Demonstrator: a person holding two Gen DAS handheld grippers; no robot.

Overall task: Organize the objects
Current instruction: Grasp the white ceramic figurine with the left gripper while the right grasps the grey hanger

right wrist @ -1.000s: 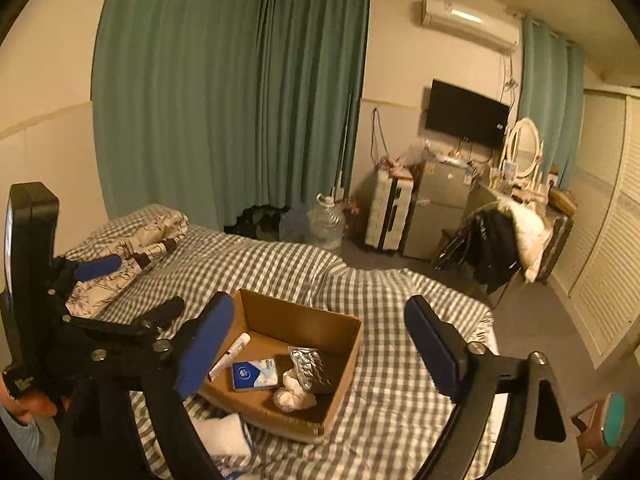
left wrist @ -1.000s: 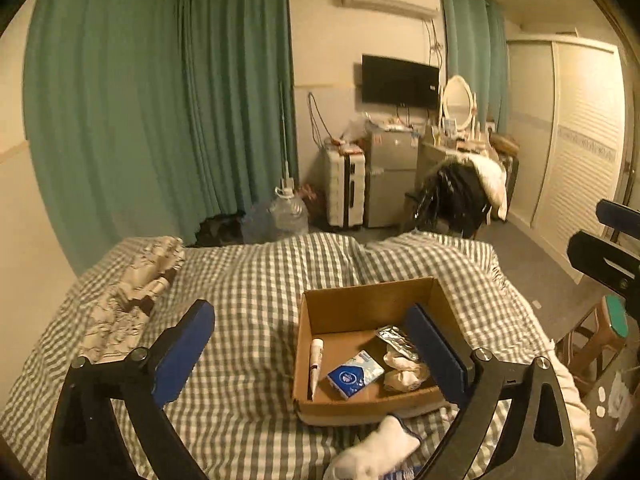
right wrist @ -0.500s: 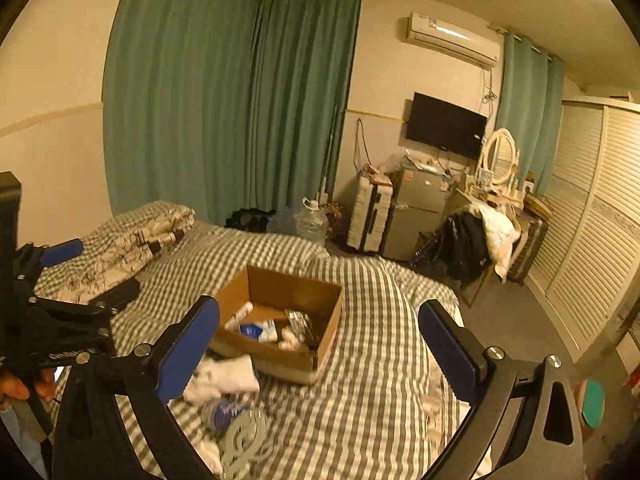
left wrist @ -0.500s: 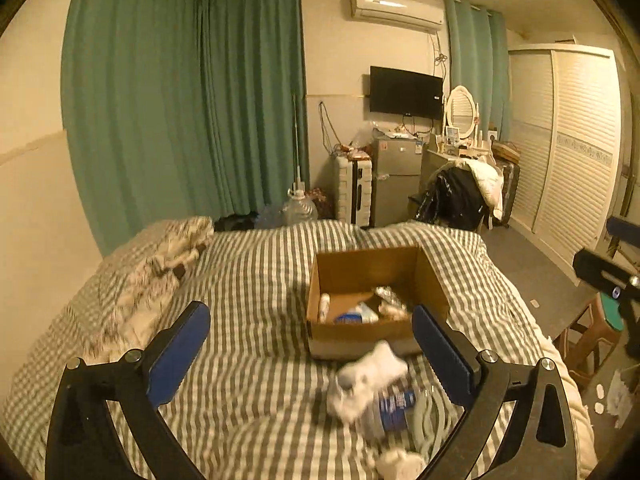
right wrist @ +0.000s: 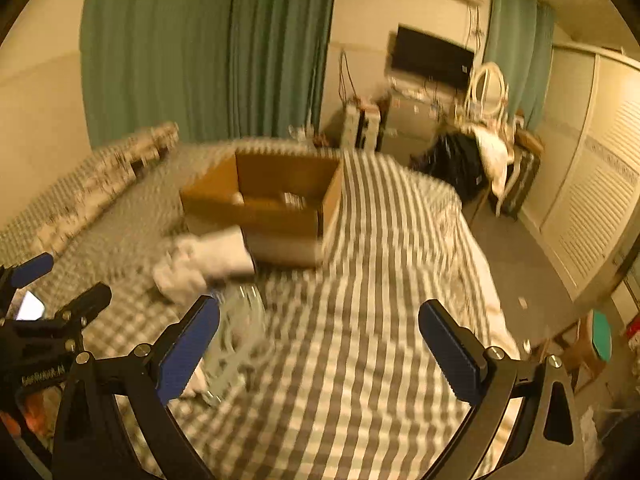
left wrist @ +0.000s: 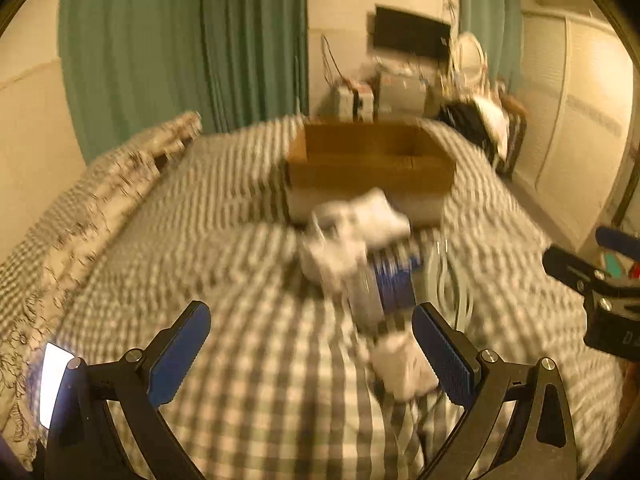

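A brown cardboard box (left wrist: 370, 160) sits on the checked bed; it also shows in the right wrist view (right wrist: 264, 204). In front of it lie a white sock (left wrist: 356, 224), a blue-labelled packet (left wrist: 390, 284), a pale coiled item (left wrist: 450, 280) and a small white bundle (left wrist: 404, 368). My left gripper (left wrist: 310, 350) is open and empty, low over the bed, the bundle beside its right finger. My right gripper (right wrist: 320, 344) is open and empty over the bed, right of the sock (right wrist: 204, 260) and coiled item (right wrist: 236, 340). Both views are blurred.
A patterned pillow (left wrist: 120, 184) lies along the bed's left side. A lit phone (left wrist: 54, 380) lies at the lower left. Green curtains (left wrist: 180, 48), a suitcase, fridge, chair with clothes (right wrist: 464, 164) and wardrobe (right wrist: 600, 184) stand beyond the bed. A stool (right wrist: 600, 336) stands at right.
Both grippers have pulled back from the box and dropped lower toward the bed. The loose items in front of the box now lie close to the fingers. Both stay open.
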